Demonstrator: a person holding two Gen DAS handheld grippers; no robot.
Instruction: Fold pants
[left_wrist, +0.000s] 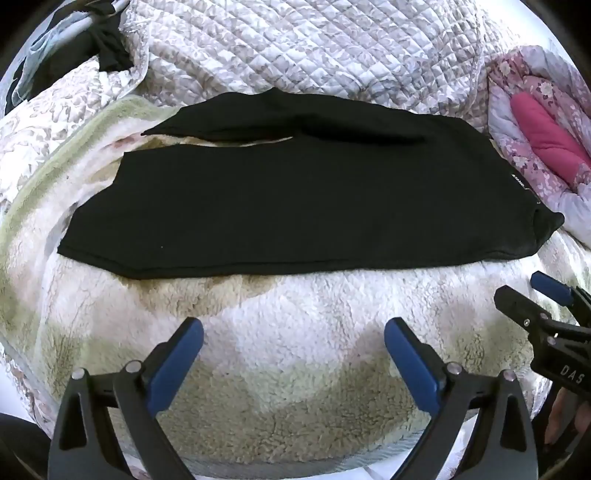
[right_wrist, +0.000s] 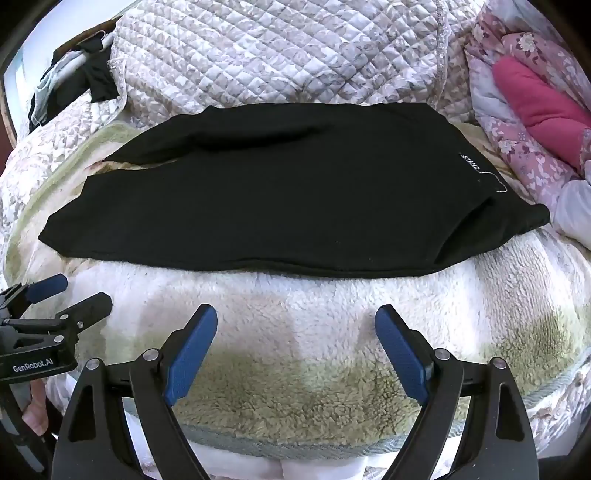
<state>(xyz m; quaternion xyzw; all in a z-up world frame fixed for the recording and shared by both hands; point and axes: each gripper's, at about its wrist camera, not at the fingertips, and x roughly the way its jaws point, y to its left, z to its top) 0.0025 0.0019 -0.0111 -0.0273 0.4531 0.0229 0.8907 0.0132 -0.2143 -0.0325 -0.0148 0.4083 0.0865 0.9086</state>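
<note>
Black pants (left_wrist: 295, 206) lie flat across a fluffy white blanket (left_wrist: 295, 317), legs to the left, waist with a white label to the right; they also show in the right wrist view (right_wrist: 280, 199). The two legs lie side by side, the far one partly apart. My left gripper (left_wrist: 293, 332) is open and empty, above the blanket just short of the pants' near edge. My right gripper (right_wrist: 295, 321) is open and empty, also just short of the near edge. Each gripper shows in the other's view: the right one (left_wrist: 532, 288) at the right, the left one (right_wrist: 74, 291) at the left.
A quilted floral bedspread (left_wrist: 295, 44) lies behind the pants. A pink and purple floral duvet (left_wrist: 543, 136) is bunched at the right. Dark clothes (left_wrist: 92, 48) hang on a rack at the far left. The blanket's near edge (right_wrist: 295, 439) is below my right gripper.
</note>
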